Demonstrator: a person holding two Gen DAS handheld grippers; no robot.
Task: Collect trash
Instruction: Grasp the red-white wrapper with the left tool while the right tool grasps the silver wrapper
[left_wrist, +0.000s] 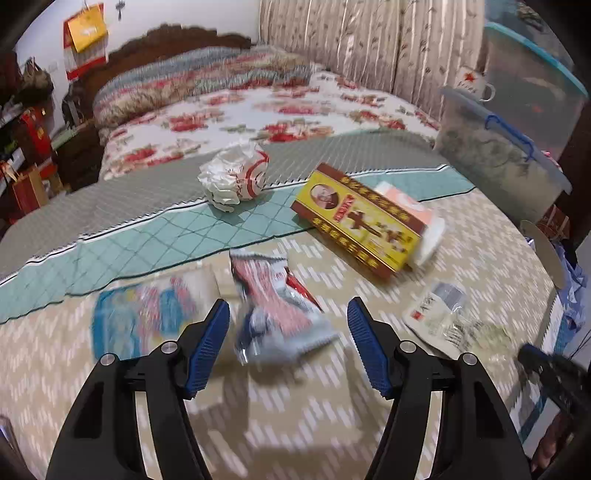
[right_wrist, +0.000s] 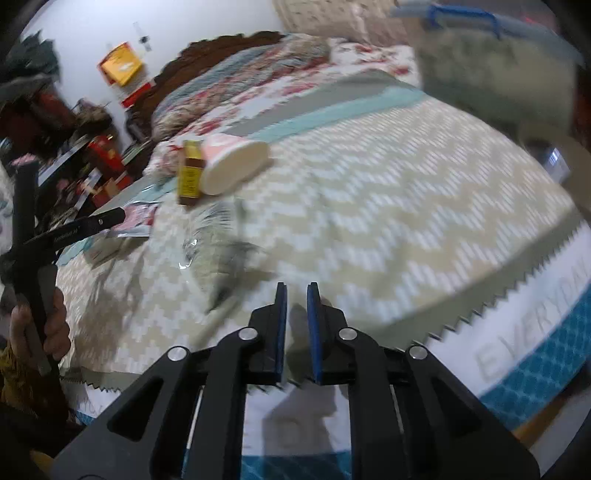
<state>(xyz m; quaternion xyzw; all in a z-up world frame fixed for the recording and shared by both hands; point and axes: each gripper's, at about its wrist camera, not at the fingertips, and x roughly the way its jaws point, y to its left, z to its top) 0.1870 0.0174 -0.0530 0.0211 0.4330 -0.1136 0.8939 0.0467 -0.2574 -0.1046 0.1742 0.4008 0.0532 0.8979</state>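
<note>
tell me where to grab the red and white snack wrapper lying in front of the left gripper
Pinch the snack wrapper across its crumpled raised middle, coming straight ahead and down: it lies flattish between the open fingers of the left hand-held gripper, long axis running away.

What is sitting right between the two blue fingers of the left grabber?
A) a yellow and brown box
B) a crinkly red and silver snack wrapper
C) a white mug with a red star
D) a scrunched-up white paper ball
B: in the left wrist view, the open left gripper frames the crinkly red and silver snack wrapper lying on the beige zigzag bedspread; nothing is gripped.
</note>
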